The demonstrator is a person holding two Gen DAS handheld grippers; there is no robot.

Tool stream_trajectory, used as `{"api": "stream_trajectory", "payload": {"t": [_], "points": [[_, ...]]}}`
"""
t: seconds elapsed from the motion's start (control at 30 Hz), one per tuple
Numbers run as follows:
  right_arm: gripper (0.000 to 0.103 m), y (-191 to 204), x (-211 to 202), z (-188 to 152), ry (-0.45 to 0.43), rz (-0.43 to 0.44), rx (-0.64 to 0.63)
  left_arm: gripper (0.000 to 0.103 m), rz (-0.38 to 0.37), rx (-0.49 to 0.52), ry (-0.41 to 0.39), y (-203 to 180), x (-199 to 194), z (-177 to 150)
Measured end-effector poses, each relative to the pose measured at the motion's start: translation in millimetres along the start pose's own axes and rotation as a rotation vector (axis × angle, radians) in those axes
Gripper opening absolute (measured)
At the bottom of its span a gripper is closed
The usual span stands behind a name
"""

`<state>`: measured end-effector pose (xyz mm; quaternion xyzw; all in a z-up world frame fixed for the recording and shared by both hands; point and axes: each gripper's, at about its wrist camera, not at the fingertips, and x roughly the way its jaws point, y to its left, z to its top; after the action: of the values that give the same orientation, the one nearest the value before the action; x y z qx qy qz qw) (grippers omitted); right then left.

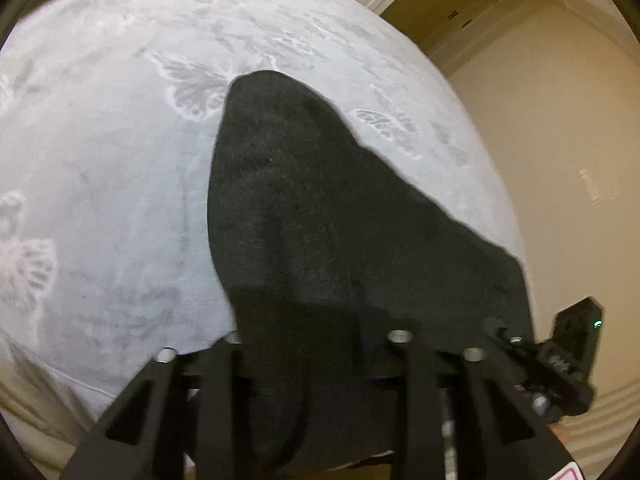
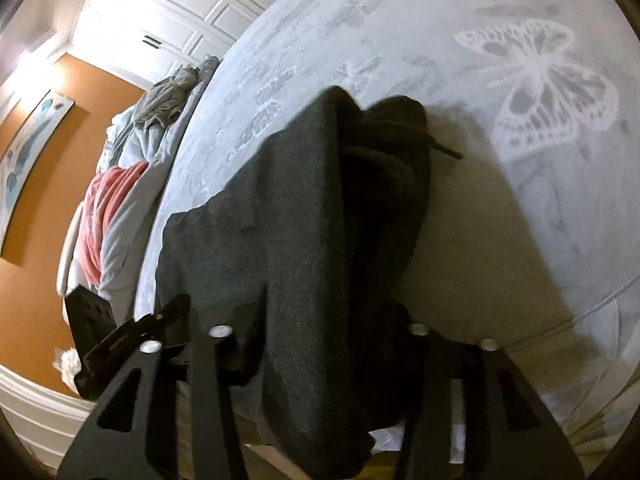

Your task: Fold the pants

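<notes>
**Both grippers carry the pants over the bed**

The dark pants (image 1: 320, 240) hang lifted over the pale butterfly bedspread (image 1: 100, 180), far end trailing on it; the left gripper (image 1: 316, 344) is clamped on one near edge, the right gripper (image 2: 320, 336) pinches the other. My call: keep both hands level and the edge taut, lay it down flat, let go only once it settles. The left wrist view shows one smooth panel; the right wrist view reveals bunched layers, a loose drawstring (image 2: 446, 150), and a laundry pile (image 2: 168, 100) at the bed's side.
</notes>
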<state>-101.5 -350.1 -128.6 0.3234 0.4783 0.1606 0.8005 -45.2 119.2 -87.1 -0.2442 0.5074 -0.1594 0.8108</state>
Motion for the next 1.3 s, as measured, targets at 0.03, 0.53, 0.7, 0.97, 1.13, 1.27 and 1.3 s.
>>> {"api": "stream_trajectory", "payload": {"t": [0.03, 0.53, 0.7, 0.97, 1.13, 1.27, 1.3], "points": [[0.031, 5.0, -1.0, 0.4, -0.006, -0.006, -0.015, 0.019, -0.013, -0.004, -0.009, -1.3, -5.9, 0.5], [0.029, 132.9, -165.6, 0.3, -0.351, 0.104, -0.337, 0.013, -0.2, 0.384, -0.382, -145.4, -209.4, 13.3], [0.029, 178.8, -227.2, 13.0, -0.501, 0.169, -0.438, 0.012, -0.228, 0.522, -0.552, -192.9, -277.0, 15.8], [0.03, 265.5, -313.3, 40.8, -0.775, 0.224, -0.644, 0.013, -0.275, 0.691, -0.815, -256.5, -368.5, 38.0], [0.031, 298.2, -338.4, 73.8, -0.869, 0.238, -0.739, 0.013, -0.284, 0.748, -0.926, -279.7, -397.1, 65.5], [0.033, 310.4, -326.4, 138.1, -0.893, 0.214, -0.747, 0.013, -0.245, 0.727, -0.929, -289.3, -370.6, 124.9], [0.034, 308.9, -316.7, 156.6, -0.876, 0.203, -0.73, 0.013, -0.225, 0.713, -0.914, -289.3, -355.3, 142.6]]}}
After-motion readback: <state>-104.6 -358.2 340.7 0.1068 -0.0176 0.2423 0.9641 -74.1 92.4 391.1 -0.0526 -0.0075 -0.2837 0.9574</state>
